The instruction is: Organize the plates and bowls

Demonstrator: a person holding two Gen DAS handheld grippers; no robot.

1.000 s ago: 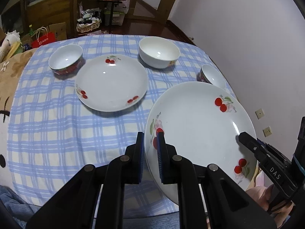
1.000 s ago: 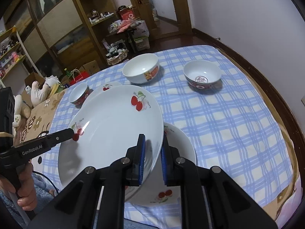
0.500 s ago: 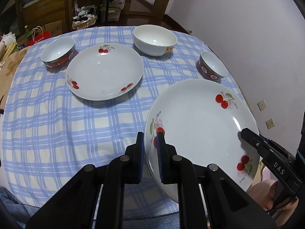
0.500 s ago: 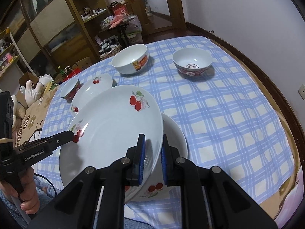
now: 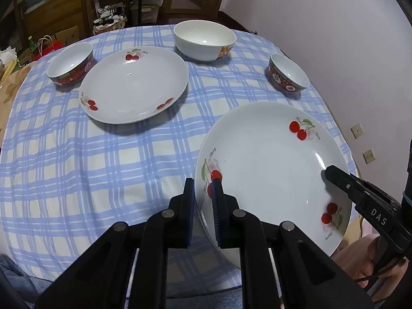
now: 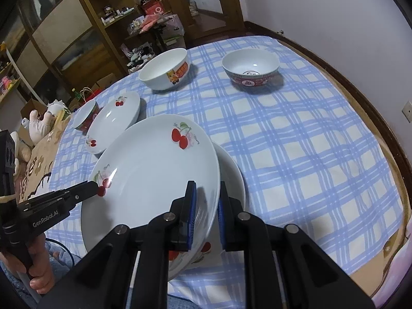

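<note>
Both grippers hold one large white cherry plate (image 5: 270, 170), which also shows in the right wrist view (image 6: 154, 180). My left gripper (image 5: 203, 200) is shut on its left rim. My right gripper (image 6: 206, 206) is shut on its right rim. The plate hangs just above a second cherry plate (image 6: 231, 177) lying on the table, mostly hidden under it. A third cherry plate (image 5: 134, 85) lies farther left. A big white bowl (image 5: 204, 40) and two red-banded bowls (image 5: 70, 63) (image 5: 288, 76) stand at the back.
The table wears a blue-checked cloth (image 5: 90, 167), with its right edge close to a white wall (image 5: 322, 25). Wooden cabinets (image 6: 64, 25) and floor clutter stand behind the table. Stuffed toys (image 6: 38, 123) lie off the left side.
Both grippers have carried the large plate lower and closer to the plate beneath it. The view has drawn nearer to the table; the bowls and other plates have stayed put.
</note>
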